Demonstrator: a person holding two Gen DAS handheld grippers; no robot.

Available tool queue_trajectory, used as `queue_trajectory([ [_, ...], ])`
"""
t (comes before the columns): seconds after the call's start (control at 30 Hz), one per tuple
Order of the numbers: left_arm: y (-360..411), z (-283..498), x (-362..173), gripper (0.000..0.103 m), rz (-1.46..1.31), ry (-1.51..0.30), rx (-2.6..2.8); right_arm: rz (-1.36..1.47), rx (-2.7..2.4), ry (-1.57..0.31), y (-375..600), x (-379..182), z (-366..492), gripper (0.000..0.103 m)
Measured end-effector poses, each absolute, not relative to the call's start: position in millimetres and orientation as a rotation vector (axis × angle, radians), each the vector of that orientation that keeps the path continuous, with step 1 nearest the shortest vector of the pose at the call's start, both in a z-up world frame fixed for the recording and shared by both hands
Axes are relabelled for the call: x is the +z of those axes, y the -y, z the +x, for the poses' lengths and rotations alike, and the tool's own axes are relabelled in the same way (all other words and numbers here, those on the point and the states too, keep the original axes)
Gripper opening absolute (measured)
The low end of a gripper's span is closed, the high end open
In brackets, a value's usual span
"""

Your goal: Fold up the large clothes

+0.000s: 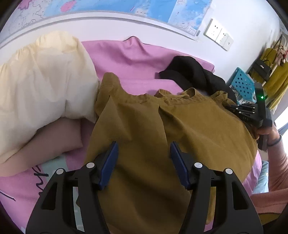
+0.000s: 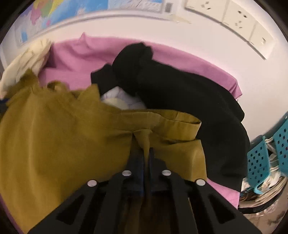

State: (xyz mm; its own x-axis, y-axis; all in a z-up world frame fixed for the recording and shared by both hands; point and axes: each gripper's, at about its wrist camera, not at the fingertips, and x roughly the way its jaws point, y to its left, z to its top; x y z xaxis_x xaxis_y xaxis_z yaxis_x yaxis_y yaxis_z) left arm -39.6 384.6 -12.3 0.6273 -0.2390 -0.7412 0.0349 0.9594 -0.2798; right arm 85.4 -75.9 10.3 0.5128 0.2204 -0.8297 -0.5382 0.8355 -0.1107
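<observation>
A large mustard-brown garment [image 1: 153,129] lies spread on a pink bed sheet [image 1: 126,59]. My left gripper [image 1: 144,149] is open just above the cloth, its blue pads [image 1: 109,162] wide apart and empty. My right gripper [image 2: 148,149] is shut on a pinched fold of the mustard garment [image 2: 63,140] near its right edge. The right gripper's body [image 1: 252,111] shows at the garment's right side in the left wrist view.
A cream pillow [image 1: 41,86] over a pinkish one [image 1: 54,138] lies left of the garment. A black garment [image 2: 180,93] is heaped at the back right, over something white [image 2: 122,99]. A blue perforated basket [image 2: 270,154] stands off the bed's right side. The wall carries a map [image 1: 153,9] and sockets [image 1: 217,35].
</observation>
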Motion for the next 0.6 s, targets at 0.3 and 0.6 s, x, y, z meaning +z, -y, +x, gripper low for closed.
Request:
queue_trajectory([
  [0.3,-380.1,-42.9,-6.2,0.059,-0.255,-0.855,-0.091,-0.359,0.425,-0.946,64.8,3.0,95.5,0.023],
  [0.6,-397.7,-128.2,11.4,0.068,-0.367,-0.742,-0.042,-0.114,0.531,-0.764,121.9,60.5,21.9,0.049],
])
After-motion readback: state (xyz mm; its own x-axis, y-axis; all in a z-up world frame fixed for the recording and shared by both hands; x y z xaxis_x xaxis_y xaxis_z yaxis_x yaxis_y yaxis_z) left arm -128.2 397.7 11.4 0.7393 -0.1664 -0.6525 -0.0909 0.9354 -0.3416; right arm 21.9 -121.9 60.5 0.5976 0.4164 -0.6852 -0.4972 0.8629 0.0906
